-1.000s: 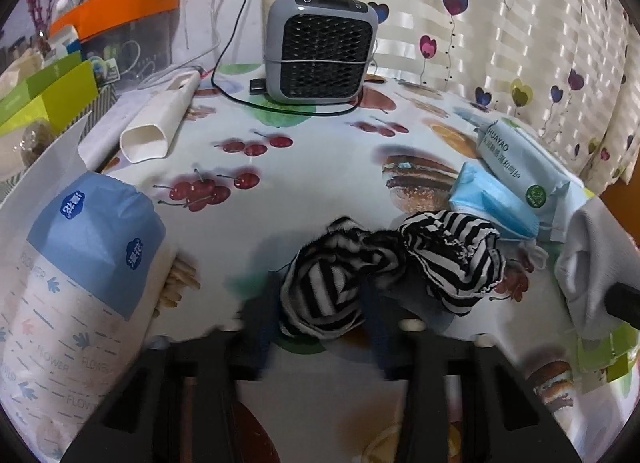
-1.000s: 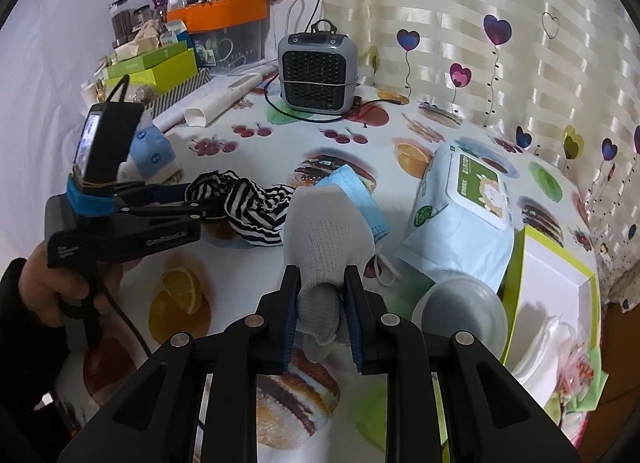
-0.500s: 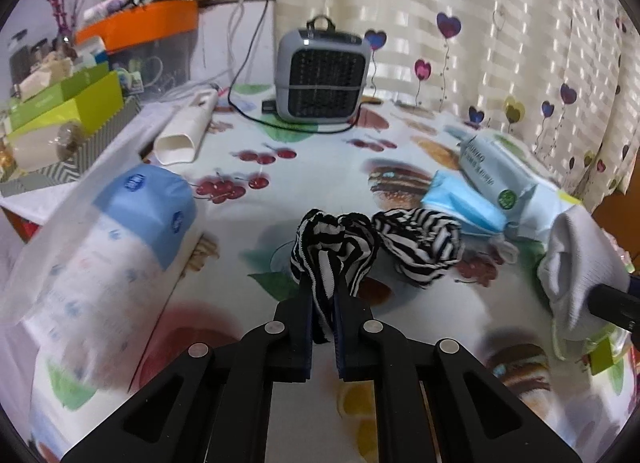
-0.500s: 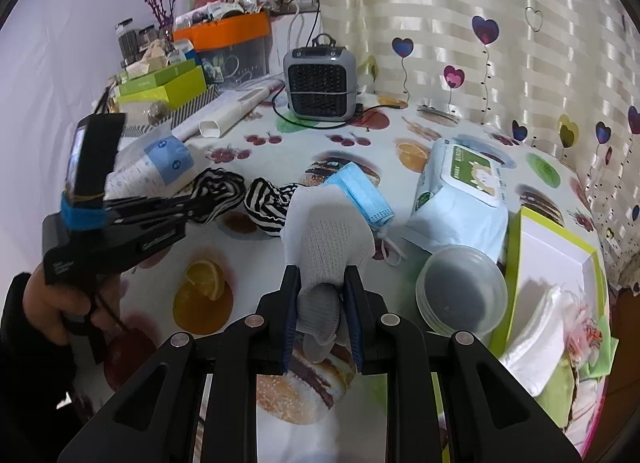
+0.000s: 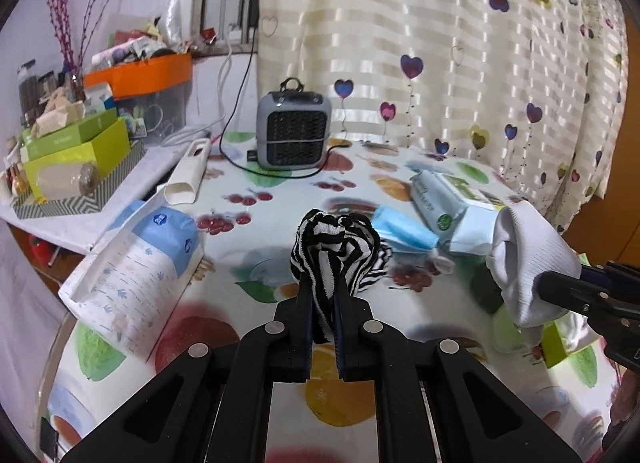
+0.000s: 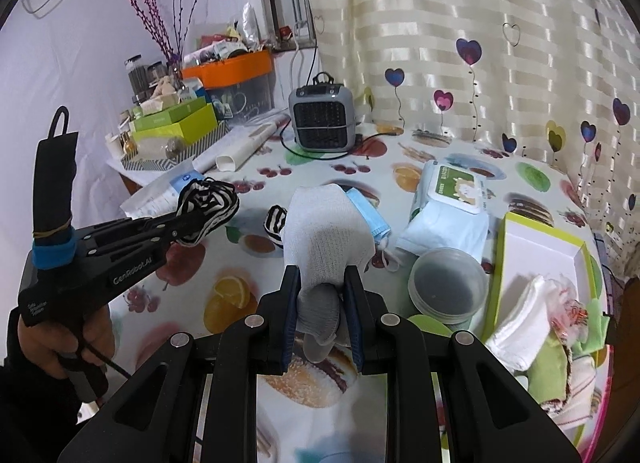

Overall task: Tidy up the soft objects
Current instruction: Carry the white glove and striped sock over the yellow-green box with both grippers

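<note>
My left gripper (image 5: 324,295) is shut on a black-and-white striped sock (image 5: 332,247) and holds it above the table; it also shows in the right wrist view (image 6: 208,203). A second striped sock (image 6: 275,223) lies on the fruit-print tablecloth (image 6: 280,167) behind. My right gripper (image 6: 322,287) is shut on a white and grey sock (image 6: 324,239), lifted off the table; this sock shows at the right of the left wrist view (image 5: 528,263). A blue face mask (image 6: 366,213) lies beyond it.
A wet-wipes pack (image 6: 448,207), stacked plastic lids (image 6: 444,291) and a green-rimmed tray of cloths (image 6: 536,263) sit to the right. A tissue pack (image 5: 136,271), a white tube (image 5: 188,175), a grey heater (image 5: 294,135) and stacked boxes (image 5: 76,159) stand left and behind.
My left gripper shut on the striped sock and lifted it off the table, away from the second striped sock. My right gripper has risen with the white sock.
</note>
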Tool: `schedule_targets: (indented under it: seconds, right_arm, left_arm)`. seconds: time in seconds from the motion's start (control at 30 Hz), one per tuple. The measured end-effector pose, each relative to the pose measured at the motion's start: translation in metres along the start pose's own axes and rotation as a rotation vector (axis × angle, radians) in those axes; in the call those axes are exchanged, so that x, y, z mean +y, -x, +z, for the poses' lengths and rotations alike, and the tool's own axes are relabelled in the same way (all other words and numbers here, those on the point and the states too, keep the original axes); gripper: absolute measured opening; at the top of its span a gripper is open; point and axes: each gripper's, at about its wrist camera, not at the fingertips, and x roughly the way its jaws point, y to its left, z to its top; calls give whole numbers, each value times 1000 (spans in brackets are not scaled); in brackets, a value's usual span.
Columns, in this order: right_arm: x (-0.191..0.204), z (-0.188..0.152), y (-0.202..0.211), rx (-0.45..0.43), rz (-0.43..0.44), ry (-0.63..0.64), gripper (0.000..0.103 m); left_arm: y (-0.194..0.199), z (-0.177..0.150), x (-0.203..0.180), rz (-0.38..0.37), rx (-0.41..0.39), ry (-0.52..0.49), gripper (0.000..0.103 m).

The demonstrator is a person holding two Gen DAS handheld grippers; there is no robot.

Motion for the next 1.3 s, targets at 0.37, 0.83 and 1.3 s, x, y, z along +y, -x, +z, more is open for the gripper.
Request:
schedule_targets:
  seconds: [0.37, 0.83, 1.3]
  right_arm:
    - [-8, -7, 45, -68, -33, -28, 23]
    - [-43, -20, 93, -129, -133, -90, 23]
    - [-114, -32, 122, -157, -272, -217, 23]
  left_arm:
    - [39, 3, -25, -67, -49, -25, 8]
    - [57, 5, -74, -216, -47, -84, 8]
    - [39, 23, -130, -343, -43, -176, 8]
